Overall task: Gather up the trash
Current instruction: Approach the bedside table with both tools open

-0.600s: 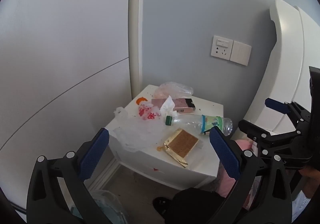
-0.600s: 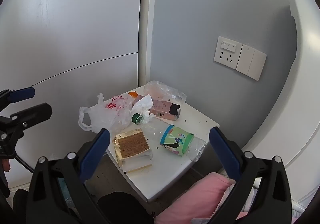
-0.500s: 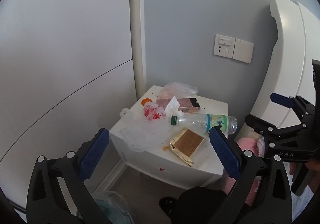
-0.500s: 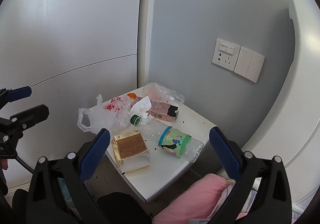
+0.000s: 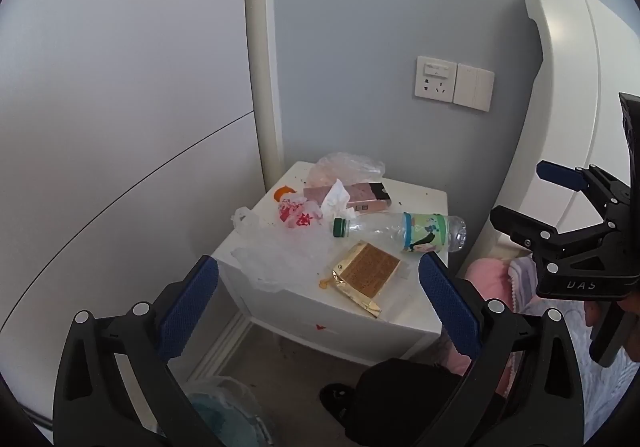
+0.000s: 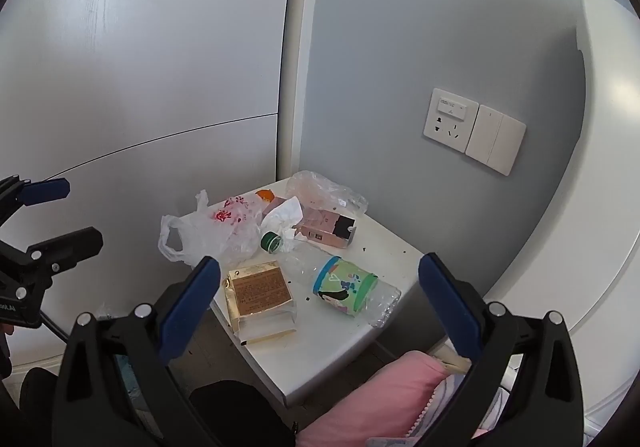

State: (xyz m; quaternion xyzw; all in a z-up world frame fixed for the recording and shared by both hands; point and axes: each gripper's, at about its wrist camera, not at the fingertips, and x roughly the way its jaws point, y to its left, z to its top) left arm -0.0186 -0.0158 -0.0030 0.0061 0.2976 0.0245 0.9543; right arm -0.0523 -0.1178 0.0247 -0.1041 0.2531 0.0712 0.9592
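On the white tabletop (image 5: 424,203) the trash looks light. The thin bag (image 6: 208,235) is limp: pinch a handle. The clear bottle (image 5: 400,233) lies slick and crushable; take its middle. The gold packet (image 6: 260,289) is flat, stiff foil. Both grippers (image 5: 318,289) (image 6: 320,289) hover above, fingers wide, empty.

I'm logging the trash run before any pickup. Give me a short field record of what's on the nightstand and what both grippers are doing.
surface: white nightstand in a wall corner
bottle: lying on its side, green cap on
gold packet: flat near the front edge
plastic bag: crumpled, left side
pink box: at the back, tissue against it
left gripper: open, empty
right gripper: open, empty
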